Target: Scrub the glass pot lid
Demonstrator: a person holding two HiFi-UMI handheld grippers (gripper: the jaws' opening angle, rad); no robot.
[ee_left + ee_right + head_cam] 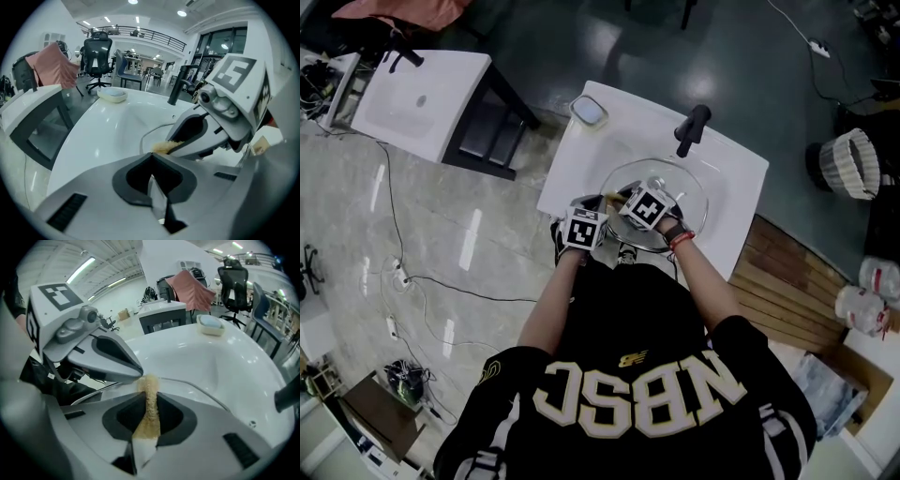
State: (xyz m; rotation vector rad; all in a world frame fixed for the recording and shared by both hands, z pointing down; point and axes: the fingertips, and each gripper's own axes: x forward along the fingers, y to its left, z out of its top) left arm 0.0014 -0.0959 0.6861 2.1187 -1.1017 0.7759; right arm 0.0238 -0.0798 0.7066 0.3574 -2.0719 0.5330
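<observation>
the person leans over a white sink (741, 169), both tools low in the basin. the glass pot lid (680, 180) lies tilted in the bowl below the black faucet (692, 129), and its clear rim shows as a thin arc against the white.

the left gripper (152, 161) has its jaws pressed together on a thin pale edge, which i take to be the lid's near rim, steadying it. the right gripper (149, 397) pinches a tan scrub pad (150, 416), whose fuzzy tip pokes out past the jaws and touches the lid's edge right beside the left tool. the two grippers sit almost nose to nose.

as i judge it, the scrubbing is under way but nowhere near provably finished. the pad works only the near edge, and the far side of the glass has nothing on it. i see no suds or running water, and the soap dish (589, 112) sits apart on the sink's corner. how clean the glass is, i cannot tell. the rest of the lid looks left to do.
</observation>
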